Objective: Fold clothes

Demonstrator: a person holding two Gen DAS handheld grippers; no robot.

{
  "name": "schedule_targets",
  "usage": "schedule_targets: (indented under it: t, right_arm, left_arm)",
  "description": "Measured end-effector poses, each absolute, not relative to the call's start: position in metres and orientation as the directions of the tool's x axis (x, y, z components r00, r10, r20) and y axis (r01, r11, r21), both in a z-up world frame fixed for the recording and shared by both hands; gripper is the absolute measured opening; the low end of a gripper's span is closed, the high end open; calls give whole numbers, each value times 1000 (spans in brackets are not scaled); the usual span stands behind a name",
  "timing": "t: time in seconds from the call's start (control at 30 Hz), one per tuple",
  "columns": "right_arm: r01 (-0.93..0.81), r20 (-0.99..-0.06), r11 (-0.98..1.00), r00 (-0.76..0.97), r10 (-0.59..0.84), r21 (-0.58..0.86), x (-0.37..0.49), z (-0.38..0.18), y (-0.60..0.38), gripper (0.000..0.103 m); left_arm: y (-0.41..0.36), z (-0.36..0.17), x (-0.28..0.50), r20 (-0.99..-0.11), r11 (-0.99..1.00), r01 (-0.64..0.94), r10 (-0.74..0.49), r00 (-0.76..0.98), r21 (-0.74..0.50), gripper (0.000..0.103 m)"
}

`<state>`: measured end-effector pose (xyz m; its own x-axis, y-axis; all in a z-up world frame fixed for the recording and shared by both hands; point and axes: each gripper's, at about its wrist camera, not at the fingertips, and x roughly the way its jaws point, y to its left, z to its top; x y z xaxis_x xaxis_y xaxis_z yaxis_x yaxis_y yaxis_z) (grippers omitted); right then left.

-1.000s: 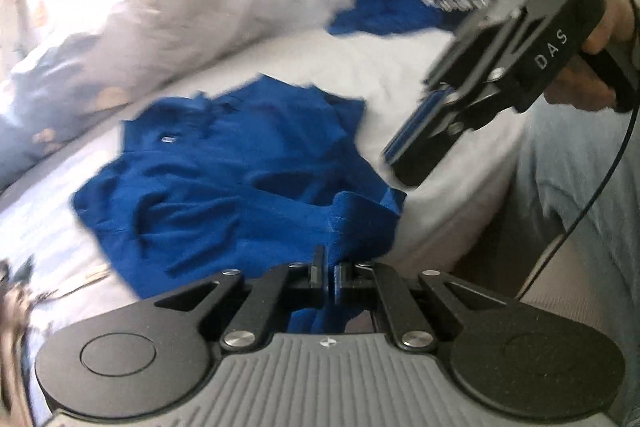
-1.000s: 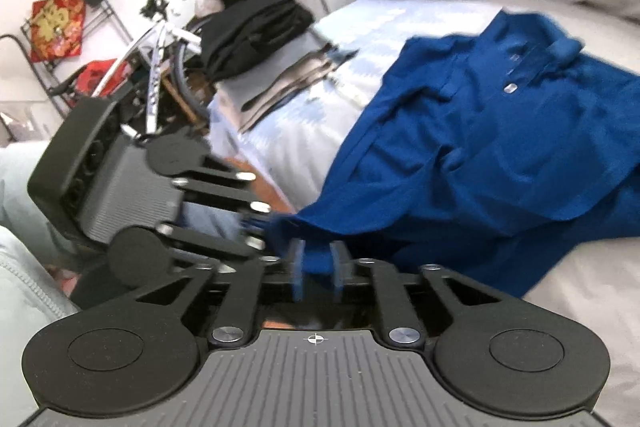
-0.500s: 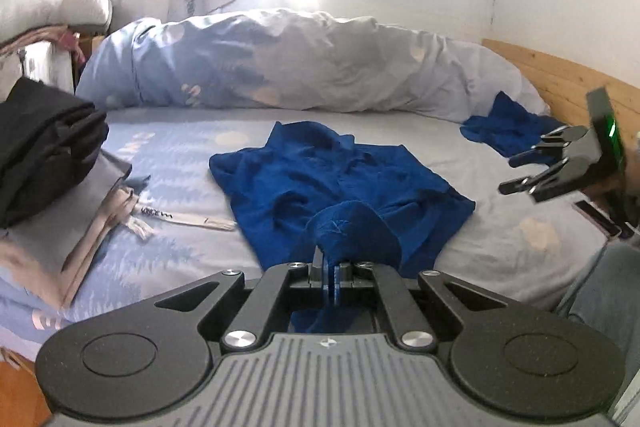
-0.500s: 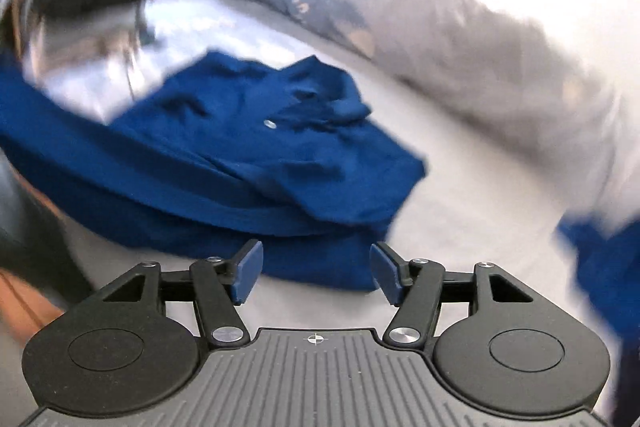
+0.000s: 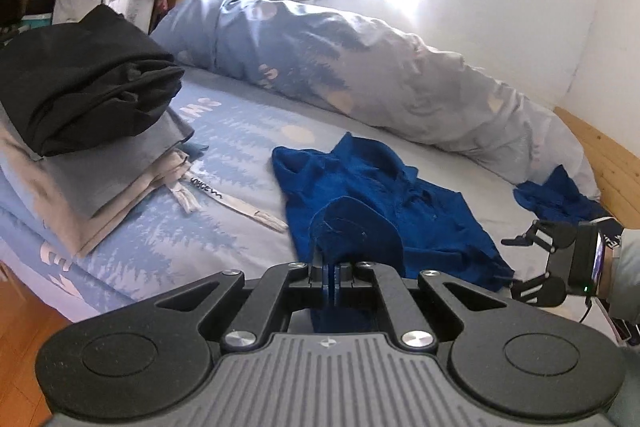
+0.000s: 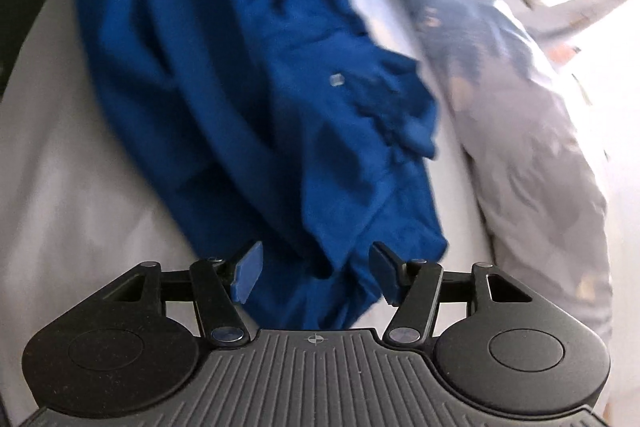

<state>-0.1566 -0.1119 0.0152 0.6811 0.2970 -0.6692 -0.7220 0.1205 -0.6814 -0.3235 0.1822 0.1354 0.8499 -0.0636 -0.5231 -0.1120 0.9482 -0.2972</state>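
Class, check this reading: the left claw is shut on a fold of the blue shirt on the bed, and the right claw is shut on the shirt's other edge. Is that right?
Not quite. The left claw is shut on the blue shirt, but the right claw is open, its jaws spread either side of the fabric, as the right wrist view shows.

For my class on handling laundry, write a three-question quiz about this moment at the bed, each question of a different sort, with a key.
1. True or false: the left gripper is shut on a fold of the blue shirt.
2. Multiple choice: the right gripper is (A) shut on the shirt, (B) open with shirt fabric between its fingers, (C) holding a pillow.
3. Fill in: on top of the stack of folded clothes lies a ____ garment.

Key: 1 true; 2 B; 3 black.
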Motion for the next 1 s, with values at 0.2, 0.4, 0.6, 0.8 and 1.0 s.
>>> schedule_targets:
  t: [0.2, 0.4, 0.6, 0.8, 1.0]
  right_arm:
    - [-717, -661, 130, 686, 306, -684, -143, 12, -108, 50]
    - [-747, -698, 80, 650, 302, -661, -137, 4, -103, 8]
    - [-665, -608, 150, 736, 298, -732, -158, 42, -117, 4]
    - [-622, -560, 309, 782, 273, -719, -222, 131, -164, 4]
    - [-587, -572, 406, 802, 171, -700, -306, 176, -200, 3]
  left_arm:
    - [183, 133, -321, -533, 949, -122, -55, 844, -291, 6]
    - [183, 132, -323, -538, 947, -141, -38, 842, -288, 6]
    - [179, 139, -335, -530, 946, -139, -39, 847, -292, 6]
    - [174, 150, -355, -508, 945, -115, -59, 859, -305, 6]
    - [171, 150, -377, -539, 919, -134, -96, 837, -371, 6]
